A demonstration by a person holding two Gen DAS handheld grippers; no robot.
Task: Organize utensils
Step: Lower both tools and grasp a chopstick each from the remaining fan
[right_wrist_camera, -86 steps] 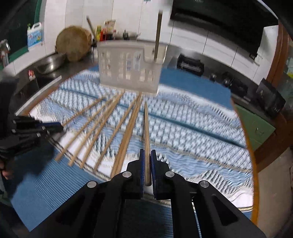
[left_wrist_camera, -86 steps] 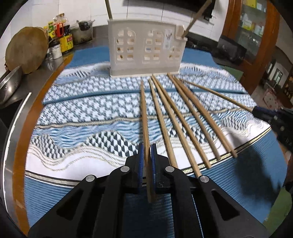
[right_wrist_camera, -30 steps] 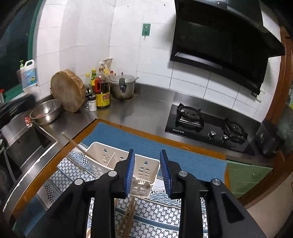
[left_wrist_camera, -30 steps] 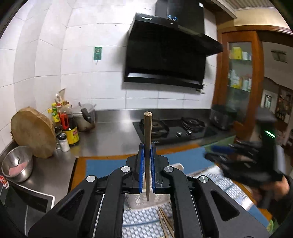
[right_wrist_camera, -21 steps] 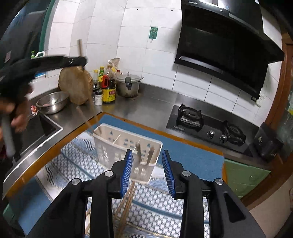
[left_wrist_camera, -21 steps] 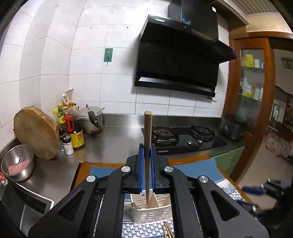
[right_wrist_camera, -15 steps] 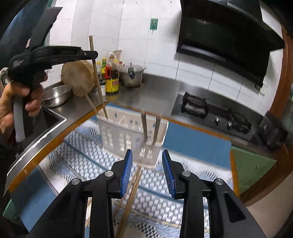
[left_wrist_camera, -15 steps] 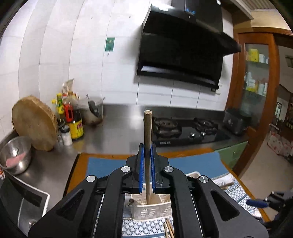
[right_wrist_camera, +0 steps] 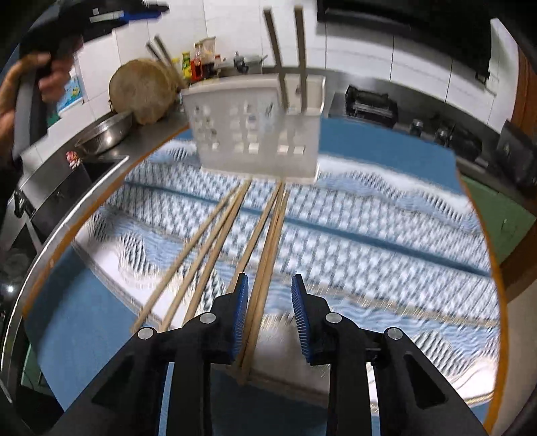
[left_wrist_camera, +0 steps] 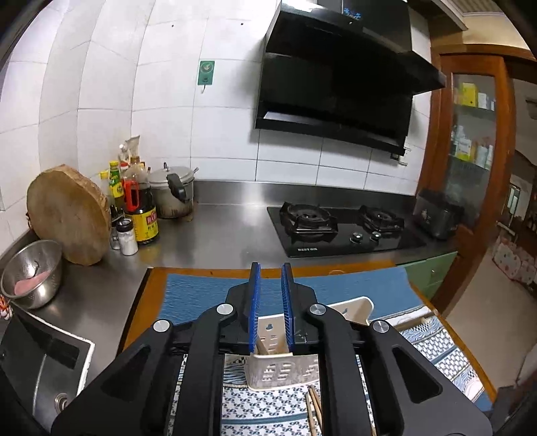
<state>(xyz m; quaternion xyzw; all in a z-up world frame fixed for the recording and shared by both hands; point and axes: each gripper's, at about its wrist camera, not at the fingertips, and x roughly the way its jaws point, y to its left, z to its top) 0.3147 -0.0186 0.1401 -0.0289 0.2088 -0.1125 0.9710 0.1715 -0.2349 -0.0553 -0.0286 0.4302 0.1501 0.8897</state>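
Observation:
A white slotted utensil holder (right_wrist_camera: 255,127) stands on the patterned blue-and-white cloth (right_wrist_camera: 369,241). Two wooden chopsticks (right_wrist_camera: 288,53) stand upright in its right end and two more lean out of its left end (right_wrist_camera: 161,57). Several chopsticks (right_wrist_camera: 235,241) lie on the cloth in front of it. My right gripper (right_wrist_camera: 270,315) is open and low over the near ends of two of them. My left gripper (left_wrist_camera: 270,308) is open and empty, high above the holder (left_wrist_camera: 282,369), which shows between and below its fingers. In the right wrist view it is at the top left (right_wrist_camera: 100,16).
A steel counter holds a round wooden board (left_wrist_camera: 68,214), sauce bottles (left_wrist_camera: 141,214), a pot (left_wrist_camera: 173,193), a steel bowl (left_wrist_camera: 32,273) and a sink (left_wrist_camera: 40,375) at left. A black gas hob (left_wrist_camera: 339,228) lies behind the table. A wooden cabinet (left_wrist_camera: 470,151) stands at right.
My left gripper opened and let its chopstick go into the holder. My right gripper, open, has swung down from high over the holder to the chopsticks lying on the cloth.

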